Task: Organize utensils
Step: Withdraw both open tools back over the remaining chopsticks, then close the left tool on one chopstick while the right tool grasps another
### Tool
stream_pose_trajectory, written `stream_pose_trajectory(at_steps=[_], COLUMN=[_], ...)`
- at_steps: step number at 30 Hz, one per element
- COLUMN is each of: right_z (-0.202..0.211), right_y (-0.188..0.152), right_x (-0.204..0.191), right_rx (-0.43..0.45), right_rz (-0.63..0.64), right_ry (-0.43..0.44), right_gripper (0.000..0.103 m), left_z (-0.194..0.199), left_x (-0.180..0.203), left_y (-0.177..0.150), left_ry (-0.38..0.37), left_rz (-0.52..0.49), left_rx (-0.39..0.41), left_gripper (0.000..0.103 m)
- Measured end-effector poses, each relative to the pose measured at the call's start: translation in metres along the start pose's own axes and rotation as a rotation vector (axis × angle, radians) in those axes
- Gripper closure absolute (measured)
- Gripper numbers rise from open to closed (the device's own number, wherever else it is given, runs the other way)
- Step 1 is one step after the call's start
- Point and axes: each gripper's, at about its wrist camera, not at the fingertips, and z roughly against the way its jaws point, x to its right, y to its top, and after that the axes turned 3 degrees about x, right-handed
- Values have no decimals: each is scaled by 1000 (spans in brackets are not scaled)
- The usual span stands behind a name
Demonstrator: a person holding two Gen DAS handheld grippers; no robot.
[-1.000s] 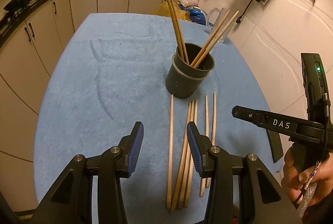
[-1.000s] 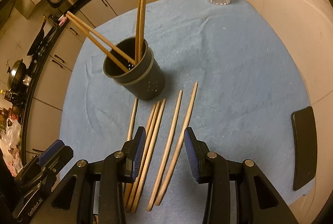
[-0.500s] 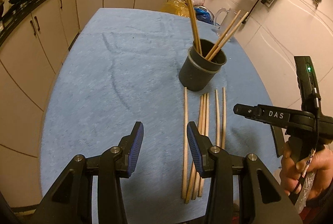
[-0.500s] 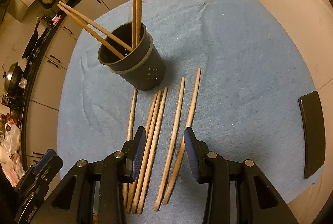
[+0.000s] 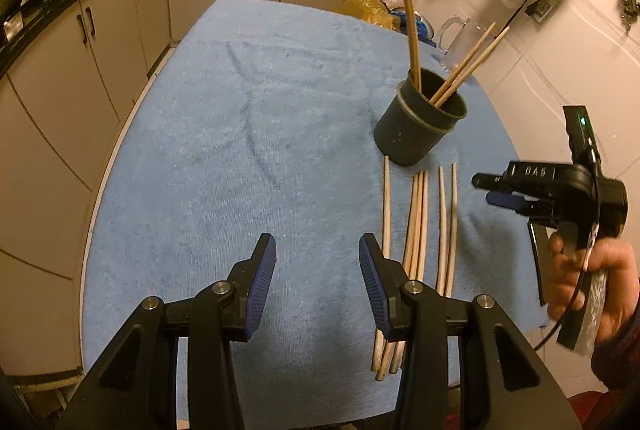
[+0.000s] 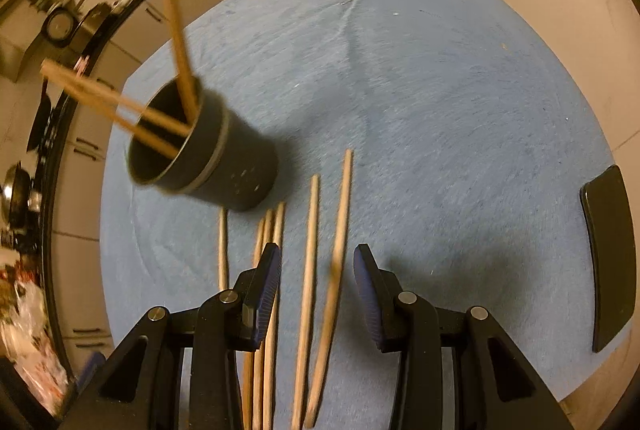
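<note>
Four chopsticks are standing in the cup (image 5: pixel 420 128) – six (image 6: pixel 310 270) are lying near it; your right gripper (image 6: pixel 316 284), part-open and empty, is straddling two, left gripper (image 5: pixel 318 282) likewise empty

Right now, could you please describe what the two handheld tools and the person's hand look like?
Both tools, left and right, are black with ribbed blue pads and silver pivot screws. The right one bears white "DAS" lettering and a green light. A cable runs past the hand, which wears a dark red sleeve.

6 chopsticks (image 5: pixel 416 222) before holder (image 5: pixel 416 134), 4 chopsticks (image 5: pixel 460 70) inside
</note>
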Motion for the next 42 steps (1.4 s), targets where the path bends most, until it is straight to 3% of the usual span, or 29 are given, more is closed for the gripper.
stream_pose_trajectory(at_steps=[6,12,19,21,25,37,42], right_z=[-19,-39,-55,-57,-55,-36,-33], right_y=[13,15,22,21,22,28,31], right_x=[11,11,-2,-9,-8,51,67], right_rx=[-49,-95,-126,-131,-123,-144,-162], right_rz=[-25,2,89,148,216,181,186], right_ry=[-25,-52,-65,-83,-122,-110,-89], right_gripper=[62,80,81,94,95,96,96], left_z=[-6,-13,-30,-36,-54,-127,-149], left_x=[4,8,20,25,35,76,86], left_y=[1,5,10,13,18,35,37], left_ry=[0,-1,-15,-28,-57,-80,-46], left_rz=[-1,9,12,12,5,-74,-90], left_rx=[-12,-21,-49,-60,-91,-204,-234], left_gripper=[61,61,61,61,61,62,75])
